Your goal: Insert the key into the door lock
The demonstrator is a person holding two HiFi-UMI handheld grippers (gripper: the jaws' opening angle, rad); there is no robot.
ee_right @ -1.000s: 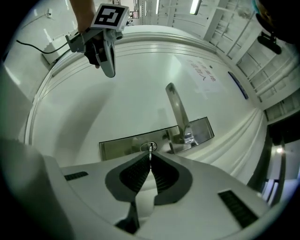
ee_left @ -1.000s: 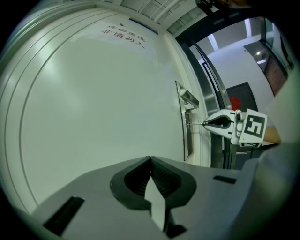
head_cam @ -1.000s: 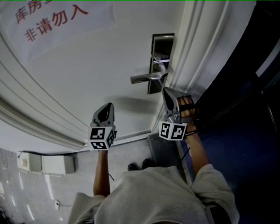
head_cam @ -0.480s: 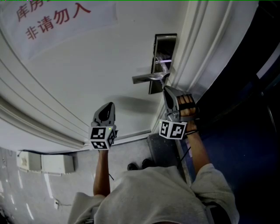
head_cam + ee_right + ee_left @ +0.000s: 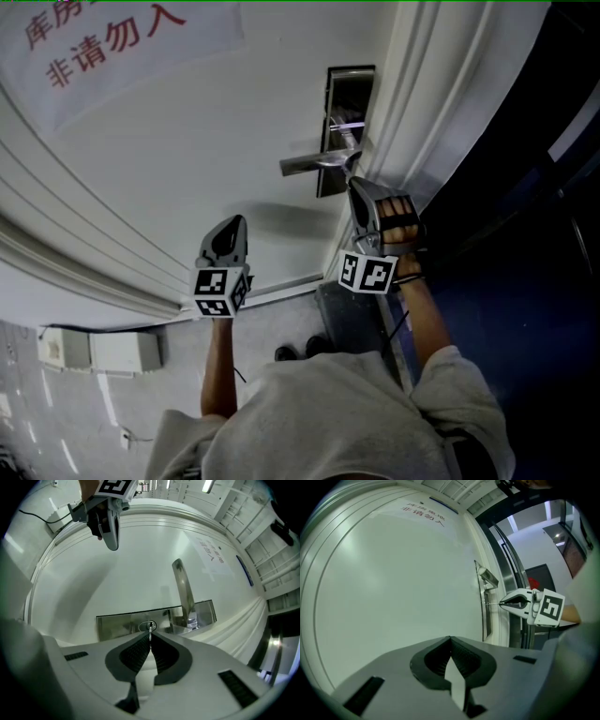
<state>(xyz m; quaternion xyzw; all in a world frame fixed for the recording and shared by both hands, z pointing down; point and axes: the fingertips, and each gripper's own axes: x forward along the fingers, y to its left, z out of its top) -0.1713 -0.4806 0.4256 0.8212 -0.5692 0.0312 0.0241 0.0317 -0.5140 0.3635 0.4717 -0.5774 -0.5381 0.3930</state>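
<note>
A steel lock plate (image 5: 349,94) with a lever handle (image 5: 309,165) is fixed at the white door's (image 5: 216,141) right edge. My right gripper (image 5: 354,184) points at the plate below the handle, shut on a thin key (image 5: 150,631). The key's tip is at the round keyhole cylinder (image 5: 147,626); from the left gripper view the key (image 5: 492,604) reaches the plate (image 5: 484,613) from the right gripper (image 5: 502,603). How deep it sits I cannot tell. My left gripper (image 5: 238,222) is held at the bare door to the left, shut, with nothing in it (image 5: 450,639).
A paper notice with red characters (image 5: 112,42) hangs on the door at upper left. The moulded door frame (image 5: 441,103) runs right of the lock, dark space beyond it. The left gripper (image 5: 112,541) shows at the top of the right gripper view. White boxes (image 5: 94,352) sit low on the wall.
The right gripper has rolled slightly at the lock, its marker cube shifting a little. The left gripper has stayed in place.
</note>
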